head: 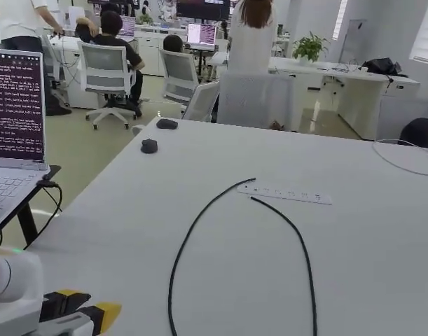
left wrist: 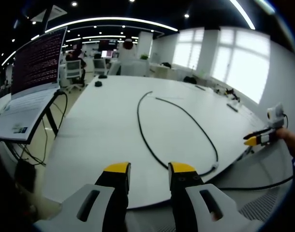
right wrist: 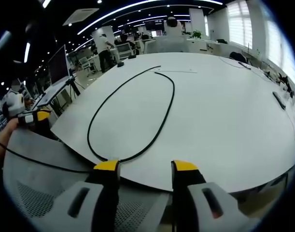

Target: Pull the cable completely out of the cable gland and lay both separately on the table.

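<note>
1. Worktop (head: 354,280): white and large. The head view takes in its left edge and far-left corner.

2. Laptop (head: 14,105): open, on a separate stand just beyond the left edge of the worktop. Its screen is lit with lines of text.

3. Cable (head: 177,262): black, lying flat on the worktop as a long open loop.
   - Both free ends lie near each other toward the middle of the worktop, not touching.
   - The two runs spread apart toward the near edge. In the right gripper view the bend of the loop lies just inside that edge.
   - The cable gland is too small to make out on the cable.

4. Left claw (left wrist: 147,169): released, with its yellow-tipped jaws apart and nothing between them. It is held off the near edge of the worktop, toward the left corner, clear of the cable.

5. Right claw (right wrist: 144,166): released, jaws apart and empty. It is held off the near edge, facing the bend of the loop without touching it.

6. White strip (head: 287,194): flat on the worktop, just beside the cable ends on the side toward the far edge.

7. Mouse (head: 149,145): dark, near the far-left corner, well apart from the cable.
</note>
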`<state>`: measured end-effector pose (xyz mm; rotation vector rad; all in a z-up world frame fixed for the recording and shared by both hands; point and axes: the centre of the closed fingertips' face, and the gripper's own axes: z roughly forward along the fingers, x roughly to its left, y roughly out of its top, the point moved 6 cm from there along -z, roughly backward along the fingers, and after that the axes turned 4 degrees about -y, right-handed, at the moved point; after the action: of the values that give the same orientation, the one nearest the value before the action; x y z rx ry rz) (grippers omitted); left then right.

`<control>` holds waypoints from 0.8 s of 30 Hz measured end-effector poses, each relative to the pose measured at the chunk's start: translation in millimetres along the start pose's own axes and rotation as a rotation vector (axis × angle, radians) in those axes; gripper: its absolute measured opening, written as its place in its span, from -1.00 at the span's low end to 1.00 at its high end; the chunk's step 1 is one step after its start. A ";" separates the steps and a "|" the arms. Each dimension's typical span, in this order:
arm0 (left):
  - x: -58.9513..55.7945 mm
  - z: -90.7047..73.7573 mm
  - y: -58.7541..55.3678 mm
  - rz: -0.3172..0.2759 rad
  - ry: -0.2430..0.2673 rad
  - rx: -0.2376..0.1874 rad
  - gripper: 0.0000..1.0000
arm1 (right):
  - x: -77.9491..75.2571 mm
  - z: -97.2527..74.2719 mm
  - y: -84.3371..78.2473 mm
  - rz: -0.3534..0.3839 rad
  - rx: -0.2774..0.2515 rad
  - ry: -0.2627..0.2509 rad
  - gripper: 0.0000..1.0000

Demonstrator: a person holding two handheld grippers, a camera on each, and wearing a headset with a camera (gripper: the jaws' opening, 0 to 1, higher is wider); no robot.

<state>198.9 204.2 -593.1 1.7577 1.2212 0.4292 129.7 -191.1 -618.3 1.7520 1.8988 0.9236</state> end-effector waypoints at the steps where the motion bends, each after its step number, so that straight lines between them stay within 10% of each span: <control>1: 0.0 0.2 0.0 0.001 0.000 0.002 -0.35 | 0.0 0.1 0.3 0.001 0.000 0.001 -0.14; 24: -4.4 -2.5 -2.1 0.008 0.005 0.026 -0.34 | 5.2 1.1 -3.6 0.007 0.028 0.045 -0.14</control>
<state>194.1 201.8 -592.6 1.7854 1.2286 0.4240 127.1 -185.7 -620.8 1.7692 1.9436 0.9512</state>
